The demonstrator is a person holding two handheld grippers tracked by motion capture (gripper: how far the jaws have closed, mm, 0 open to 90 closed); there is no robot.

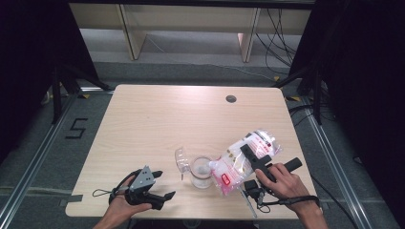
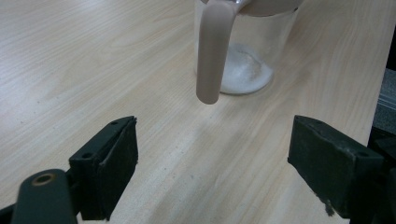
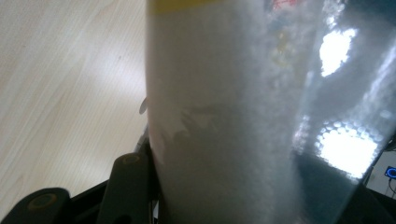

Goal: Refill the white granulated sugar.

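The plastic bag of white grains was in the lower right of the high view, clamped between the jaws of the right gripper and tilted so that its lower end hung just over the clear jar, which stood on the tabletop with a little white powder at its bottom and its lid hinged open. The step in hand seemed to be pouring from the bag into the jar, and the next move would probably need more tilt while the mouth kept over the opening. The left gripper rested low at the lower left with its jaws wide apart and nothing between them, pointing toward the jar.
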